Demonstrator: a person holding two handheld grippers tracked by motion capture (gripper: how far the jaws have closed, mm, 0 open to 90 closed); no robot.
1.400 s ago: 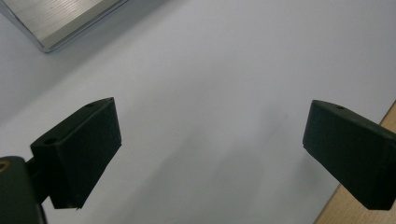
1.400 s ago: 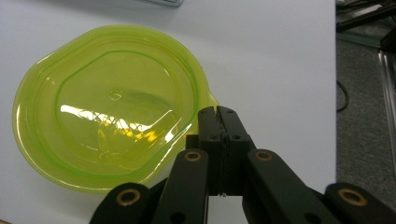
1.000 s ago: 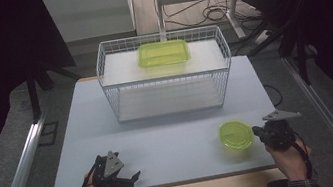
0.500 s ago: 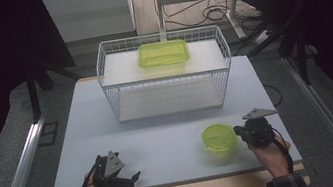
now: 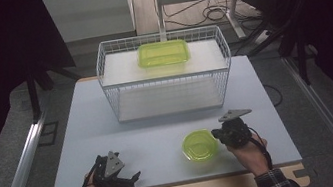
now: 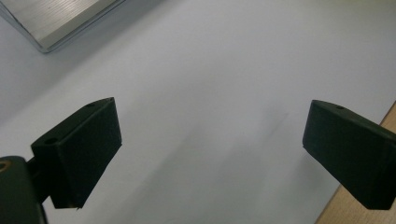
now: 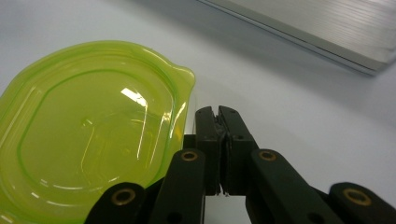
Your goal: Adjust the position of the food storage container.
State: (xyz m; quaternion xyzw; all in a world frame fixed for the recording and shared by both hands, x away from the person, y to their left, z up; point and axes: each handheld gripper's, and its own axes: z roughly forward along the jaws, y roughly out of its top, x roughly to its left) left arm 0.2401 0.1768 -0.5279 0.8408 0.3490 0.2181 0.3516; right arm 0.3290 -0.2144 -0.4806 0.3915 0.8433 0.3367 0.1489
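Resting on the pale counter (image 5: 110, 133) near its front edge, the round green lid (image 5: 199, 145) lies flat, just beside the right claw (image 5: 222, 134). In the right gripper view that claw (image 7: 218, 112) is clenched, its jaws pressed together with nothing between them, and the lid (image 7: 88, 126) sits just to their left, its small tab pointing toward them. The left claw (image 5: 134, 177) is released near the front left, its jaws spread wide over bare counter (image 6: 210, 93). Farther back, a white wire basket (image 5: 106, 77) holds a rectangular green container (image 5: 162, 53) at its far side; what is inside it cannot be told. No readable writing shows on either green piece.
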